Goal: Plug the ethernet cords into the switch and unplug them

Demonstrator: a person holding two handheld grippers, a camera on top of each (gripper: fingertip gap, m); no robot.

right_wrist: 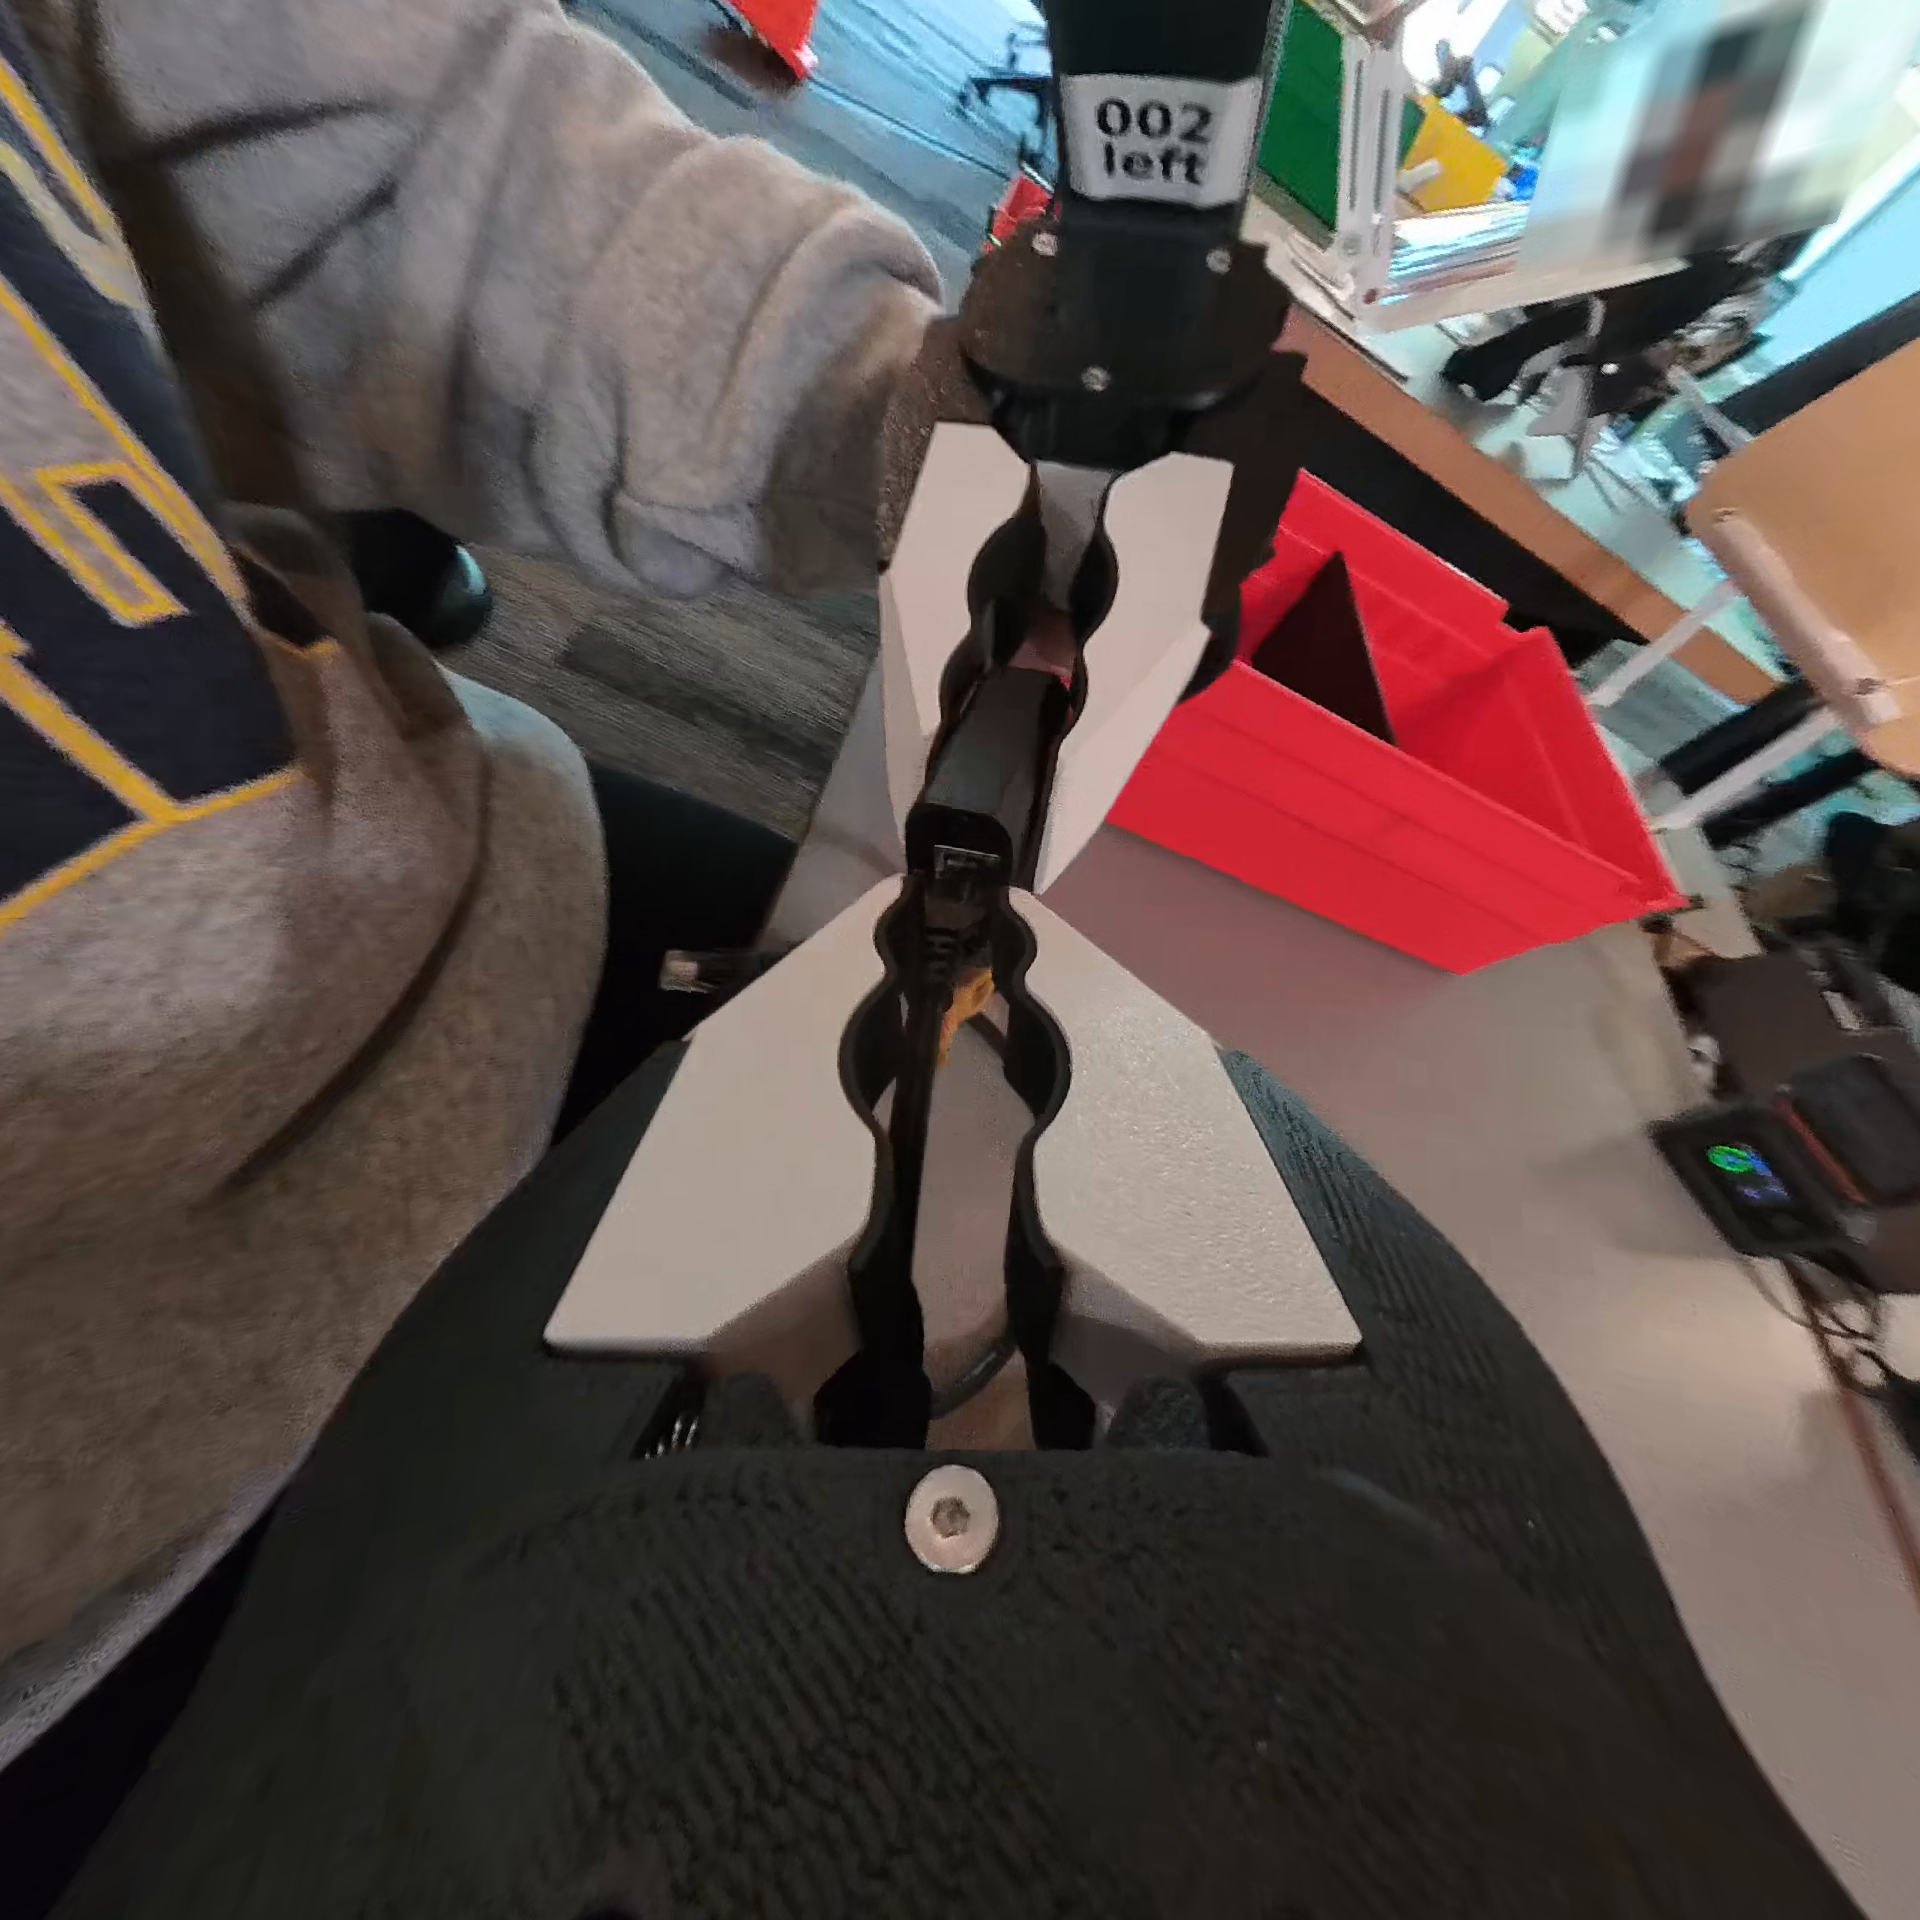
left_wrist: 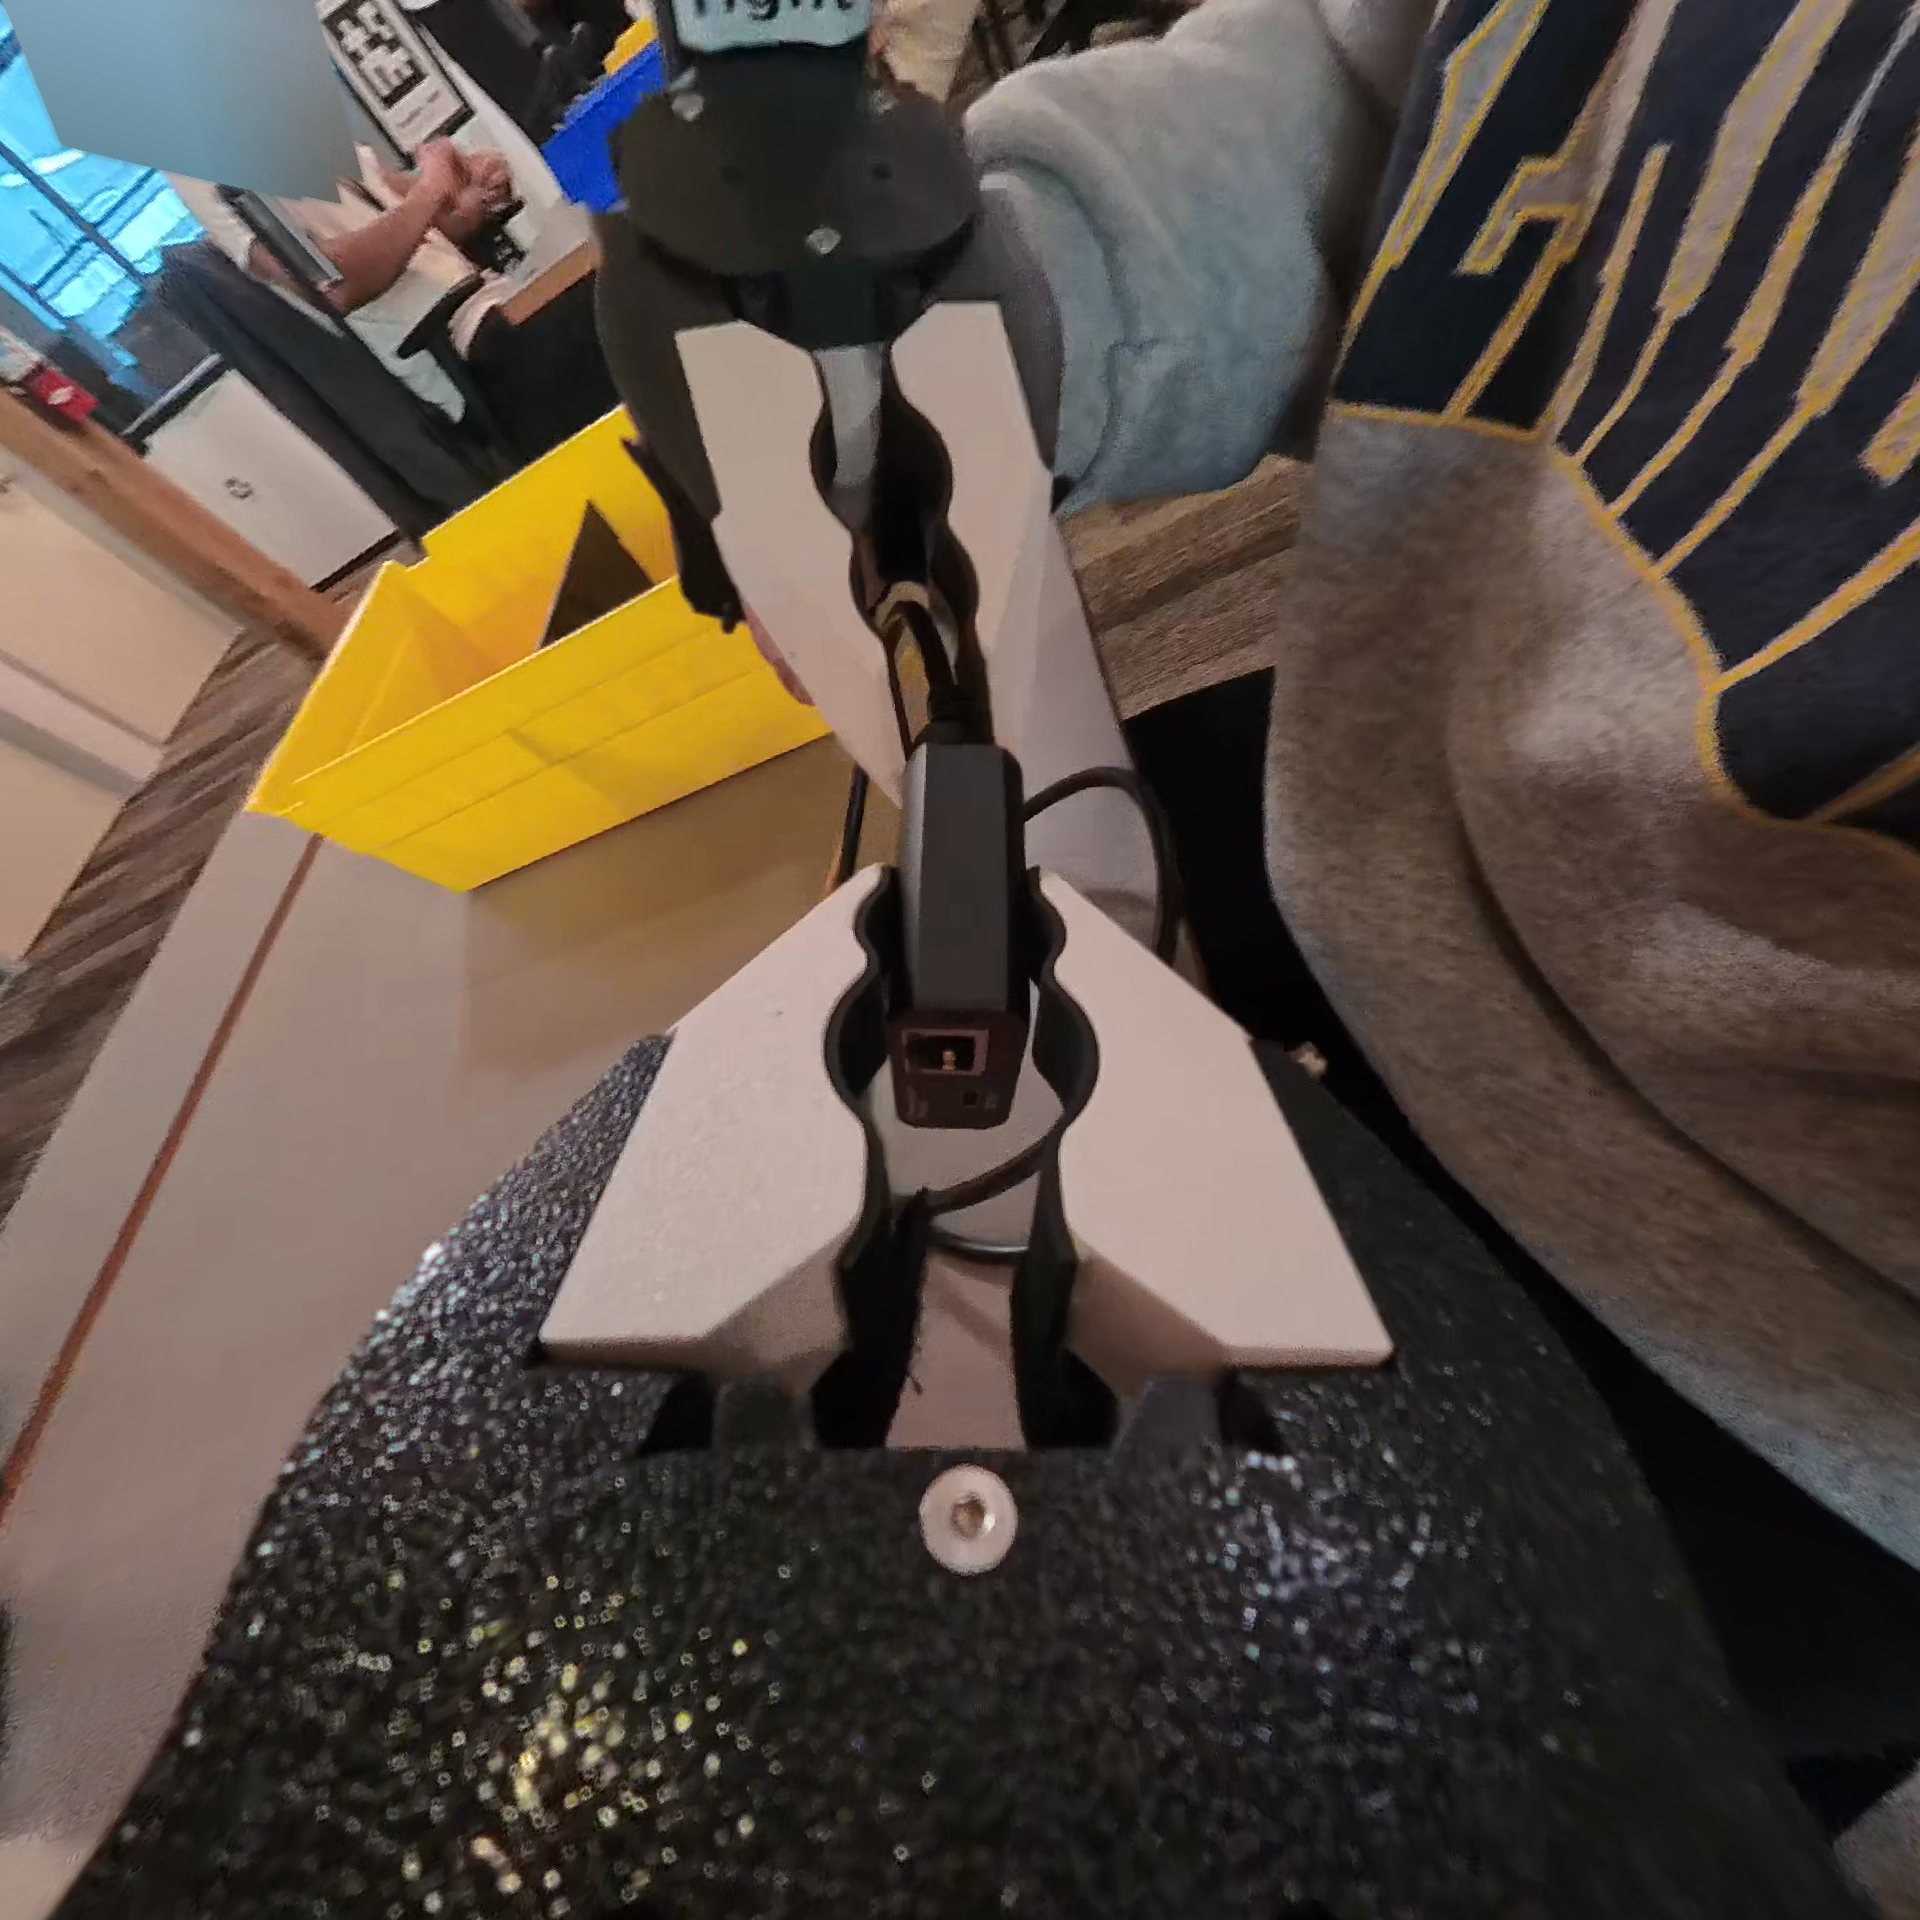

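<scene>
My left gripper (left_wrist: 961, 883) is shut on the switch (left_wrist: 956, 935), a small black box held above the table. An empty port on it faces the left wrist camera. My right gripper (left_wrist: 966, 727) faces it from the far side, shut on a black ethernet cord (left_wrist: 940, 665) with a yellow tag. In the right wrist view, my right gripper (right_wrist: 951, 894) grips the cord (right_wrist: 914, 1039) just behind its plug. The plug meets the near end of the switch (right_wrist: 987, 748), which the left gripper (right_wrist: 971, 831) holds. I cannot tell how deep the plug sits.
A yellow bin (left_wrist: 540, 707) stands on the pale table (left_wrist: 364, 1039) to the left. A red bin (right_wrist: 1403, 769) stands at the right. A person's grey sweatshirt (left_wrist: 1558, 831) is close by. A loose plug (right_wrist: 691, 971) and small black devices (right_wrist: 1745, 1184) lie at the table's edges.
</scene>
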